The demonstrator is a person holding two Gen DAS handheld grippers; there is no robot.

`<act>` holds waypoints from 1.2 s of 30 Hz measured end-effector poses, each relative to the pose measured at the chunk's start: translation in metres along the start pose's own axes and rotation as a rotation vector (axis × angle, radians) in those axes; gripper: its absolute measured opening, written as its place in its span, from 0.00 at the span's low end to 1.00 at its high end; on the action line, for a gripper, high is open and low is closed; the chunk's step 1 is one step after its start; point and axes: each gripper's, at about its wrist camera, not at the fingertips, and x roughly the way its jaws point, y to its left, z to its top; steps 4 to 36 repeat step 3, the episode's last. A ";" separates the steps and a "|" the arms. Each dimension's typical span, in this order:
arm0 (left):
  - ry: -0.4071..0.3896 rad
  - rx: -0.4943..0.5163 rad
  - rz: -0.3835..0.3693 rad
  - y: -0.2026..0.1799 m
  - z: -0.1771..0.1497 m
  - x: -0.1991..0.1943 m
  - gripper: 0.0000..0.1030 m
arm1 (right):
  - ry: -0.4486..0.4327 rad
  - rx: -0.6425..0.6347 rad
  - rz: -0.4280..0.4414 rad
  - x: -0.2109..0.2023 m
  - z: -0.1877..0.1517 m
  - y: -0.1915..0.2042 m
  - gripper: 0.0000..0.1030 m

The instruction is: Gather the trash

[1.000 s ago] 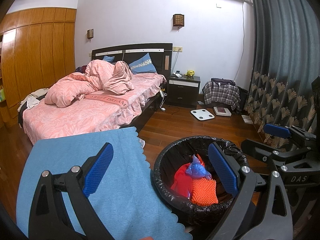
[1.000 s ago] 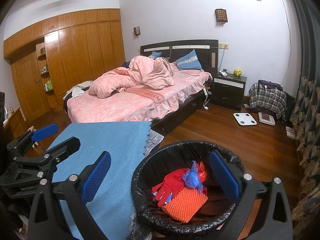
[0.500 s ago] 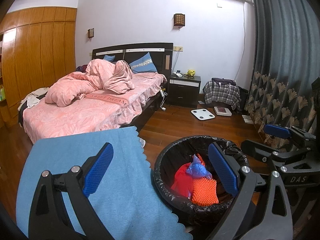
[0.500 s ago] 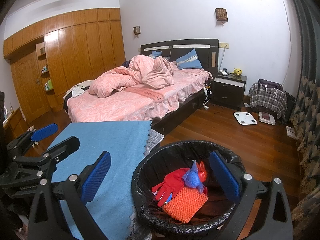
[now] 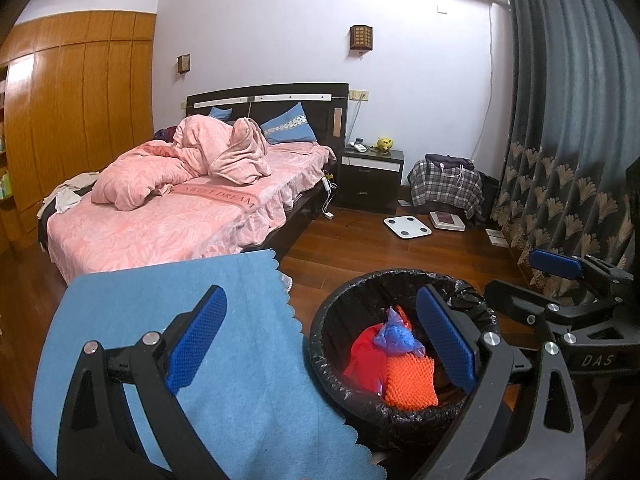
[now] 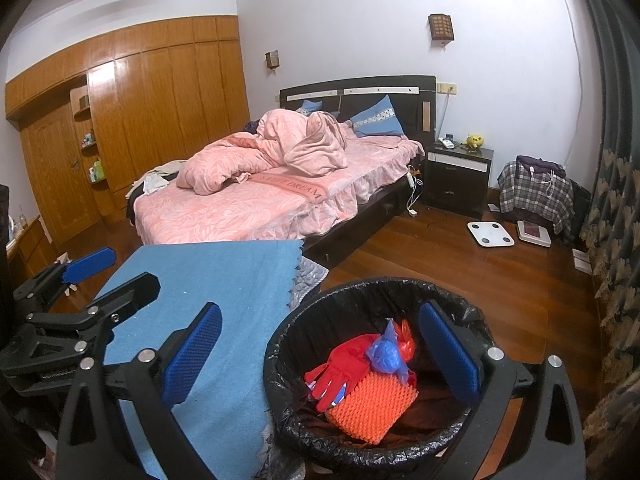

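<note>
A round bin with a black liner [image 5: 340, 312] [image 6: 280, 344] stands on the wood floor beside a table covered by a blue cloth [image 5: 168, 300] [image 6: 224, 276]. In the bin lie a red glove [image 6: 340, 364], an orange textured pad [image 6: 372, 404] [image 5: 408, 380] and a knotted blue bag [image 6: 386, 354] [image 5: 396, 332]. My left gripper [image 5: 320, 344] is open and empty, over the cloth edge and the bin. My right gripper [image 6: 320, 352] is open and empty above the bin; it also shows in the left wrist view [image 5: 532, 272].
A bed with pink bedding [image 5: 180, 200] stands behind the table. A dark nightstand [image 5: 370, 178], a white scale [image 5: 407, 227] and a plaid-covered seat [image 5: 448, 188] are by the far wall. A dark curtain [image 5: 560, 120] hangs at the right. Wooden wardrobes [image 6: 140, 120] line the left wall.
</note>
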 end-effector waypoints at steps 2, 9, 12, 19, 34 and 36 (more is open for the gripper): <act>0.000 0.001 0.000 0.000 0.000 0.000 0.90 | 0.000 0.000 0.000 0.000 0.000 0.001 0.94; 0.001 0.001 0.000 0.001 0.000 -0.001 0.90 | 0.000 0.000 0.001 0.000 0.000 0.000 0.94; 0.001 0.001 0.000 0.001 0.000 -0.001 0.90 | 0.000 0.000 0.001 0.000 0.000 0.000 0.94; 0.001 0.001 0.000 0.001 0.000 -0.001 0.90 | 0.000 0.000 0.001 0.000 0.000 0.000 0.94; 0.001 0.001 0.000 0.001 0.000 -0.001 0.90 | 0.000 0.000 0.001 0.000 0.000 0.000 0.94; 0.001 0.001 0.000 0.001 0.000 -0.001 0.90 | 0.000 0.000 0.001 0.000 0.000 0.000 0.94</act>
